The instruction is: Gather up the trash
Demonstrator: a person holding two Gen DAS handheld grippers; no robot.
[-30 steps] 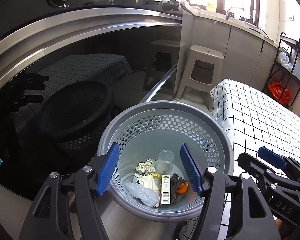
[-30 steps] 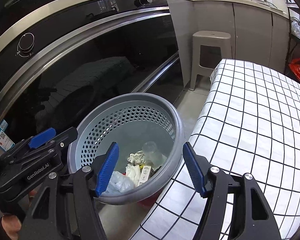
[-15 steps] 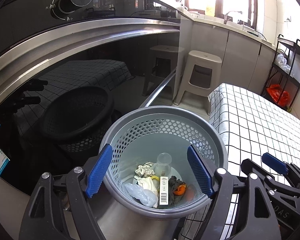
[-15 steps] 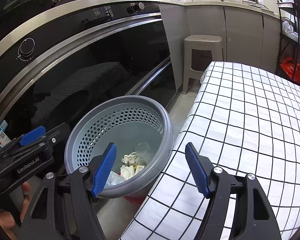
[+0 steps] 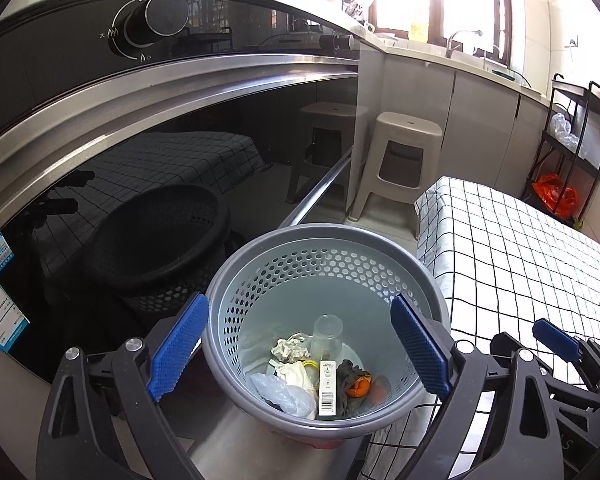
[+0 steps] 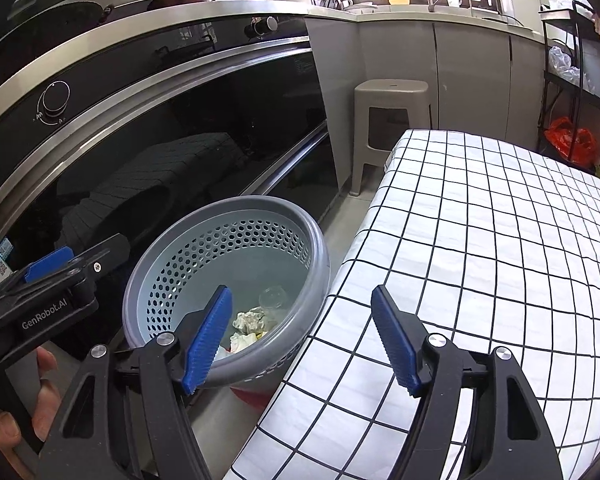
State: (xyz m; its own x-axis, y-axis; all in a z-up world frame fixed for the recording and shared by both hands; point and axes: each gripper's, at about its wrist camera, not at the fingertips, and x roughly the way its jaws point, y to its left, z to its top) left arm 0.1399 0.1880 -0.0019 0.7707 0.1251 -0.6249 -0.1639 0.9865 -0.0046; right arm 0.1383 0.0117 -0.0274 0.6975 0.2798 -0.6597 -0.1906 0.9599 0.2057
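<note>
Left gripper point(image 5: 300, 352) and right gripper point(image 6: 300, 338) both hang spread and empty. The grey perforated wastebasket point(image 5: 380, 240) sits lower centre in the left view, holding crumpled paper point(image 5: 288, 350), a clear cup point(image 5: 328, 334) and a barcoded box point(image 5: 327, 388), beside the checked tablecloth point(image 6: 480, 240)

We have drawn both hand-held grippers up and back from the grey perforated basket point(image 5: 327, 240). Our left hand-held gripper point(image 5: 300, 350) now frames the basket from farther off, its blue pads spread wider than a second ago, and more of the stove knob point(image 5: 156, 20) has come into sight. Our right hand-held gripper point(image 6: 300, 340) has swung toward the checked surface point(image 6: 480, 240), its right pad now over the cloth rather than the basket.
</note>
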